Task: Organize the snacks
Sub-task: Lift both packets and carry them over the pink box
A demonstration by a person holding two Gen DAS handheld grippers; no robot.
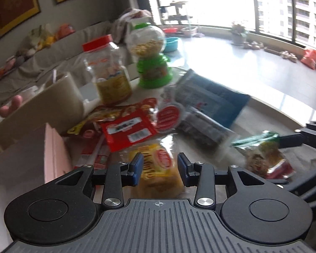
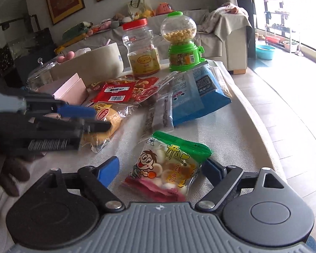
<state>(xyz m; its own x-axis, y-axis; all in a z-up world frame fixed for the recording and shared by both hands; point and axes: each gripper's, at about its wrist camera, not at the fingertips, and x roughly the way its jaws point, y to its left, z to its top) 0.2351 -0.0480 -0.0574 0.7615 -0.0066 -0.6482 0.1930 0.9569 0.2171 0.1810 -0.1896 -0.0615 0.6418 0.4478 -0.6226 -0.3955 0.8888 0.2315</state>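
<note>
The left hand-held gripper [image 1: 159,167] has its blue pads parted around a clear-wrapped yellow bun with a red oval label [image 1: 158,168]; in its own view a gap shows on each side of the wrapper, so the pads are not pressing it, though in the right wrist view one finger overlaps the bun and contact there is hard to judge. The bun is round, golden, slightly squashed, in crinkled transparent film, and lies on the pale woven surface [image 2: 231,130]. The right hand-held gripper [image 2: 160,169] stands wide, its blue pads on either side of a small clear bag with a green top strip, a cartoon face and pale round biscuits inside [image 2: 168,166]; the right pad is at the bag's edge, the left one clear of it. Beyond the bun lie a flat red sachet with a white barcode label [image 2: 114,92] on top of a glossy red and gold packet [image 2: 143,88], then a slim grey wrapped bar [image 2: 162,113] and a blue pouch with white print [image 2: 198,92]. At the far edge stand a clear plastic jar with a red lid [image 2: 140,48] and a green toy gumball dispenser holding yellow balls [image 2: 182,42]. To the left sit a pink box [image 2: 71,90] and a beige curved container [image 2: 94,63].
</note>
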